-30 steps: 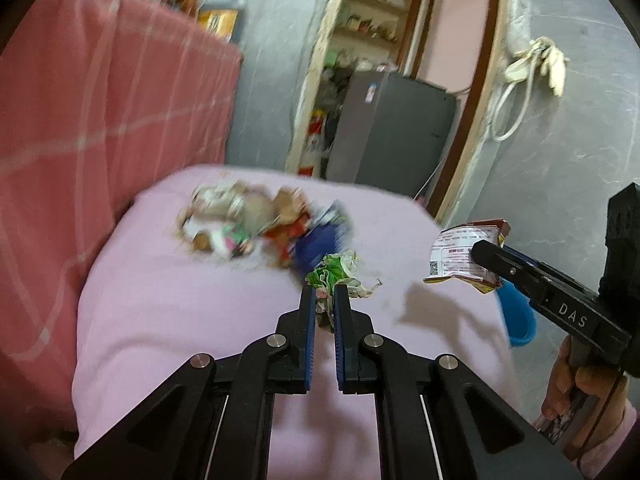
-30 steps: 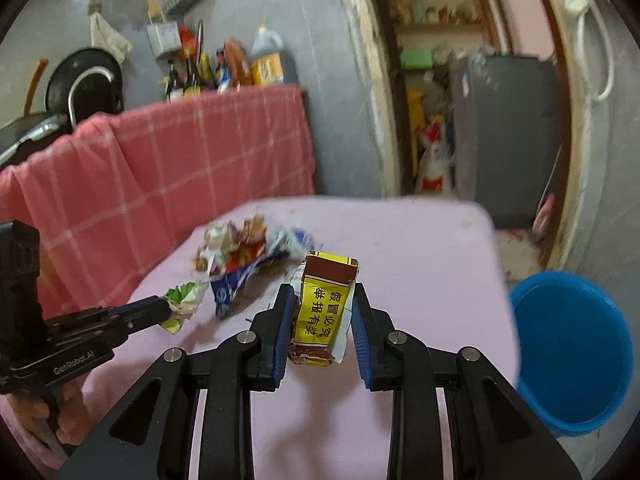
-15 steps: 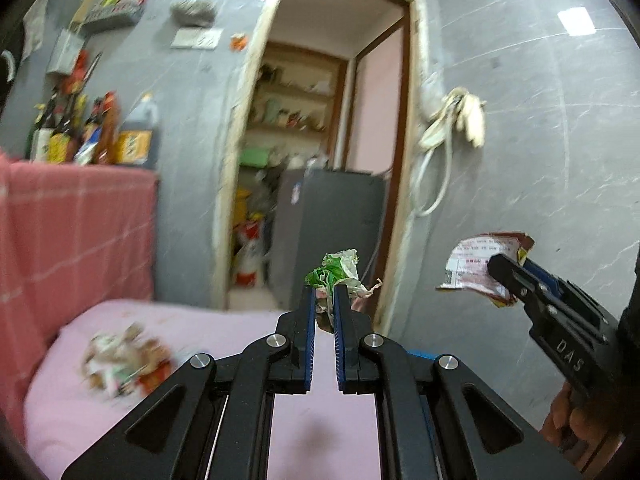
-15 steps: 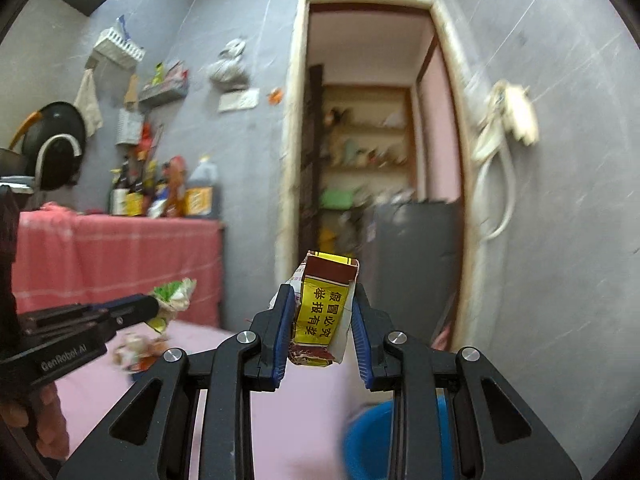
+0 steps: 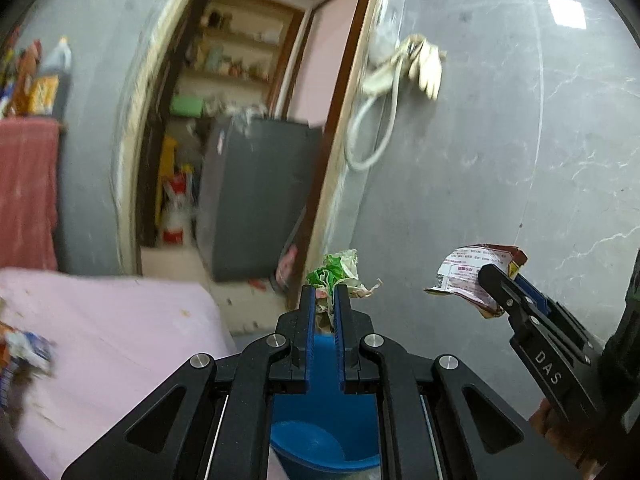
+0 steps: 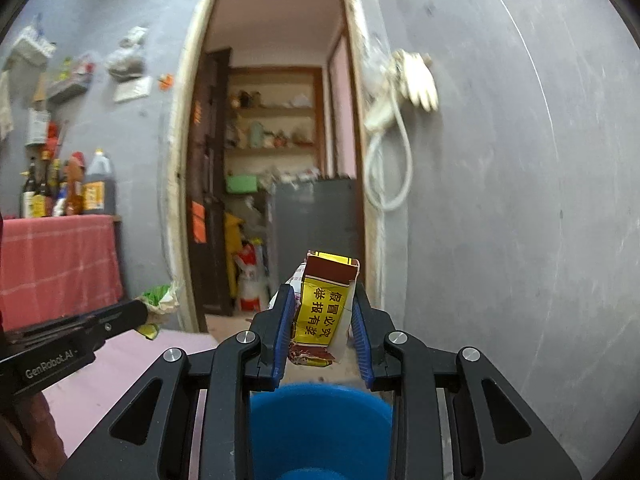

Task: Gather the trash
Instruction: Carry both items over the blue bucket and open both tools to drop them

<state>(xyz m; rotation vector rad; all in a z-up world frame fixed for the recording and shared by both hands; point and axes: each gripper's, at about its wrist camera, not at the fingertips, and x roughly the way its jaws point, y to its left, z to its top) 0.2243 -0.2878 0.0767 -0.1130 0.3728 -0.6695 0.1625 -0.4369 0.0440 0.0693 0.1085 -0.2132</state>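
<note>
While both loads hang above the bin: release judged as the next step.
Blue bucket (image 6: 320, 424): directly below and just ahead of both tools, mouth facing up; low centre in each wrist view.
Left tool (image 5: 324, 300): pressed nearly together, pinching a crumpled green-and-white wrapper (image 5: 334, 270) that sticks up past the tips.
Right tool (image 6: 322, 320): partly spread, clamped on a yellow-and-brown carton (image 6: 326, 308); long axis upright, open torn end up, printed face toward the camera.
Nearer tool: cannot tell; bucket sits under each alike.
Relation to left tool: right tool and carton to its right, apart, not touching.
Pink tabletop (image 5: 112, 340): left, with remaining litter (image 5: 24, 356) at its left edge.
Risk, judged: light wrapper may cling to the pads.
</note>
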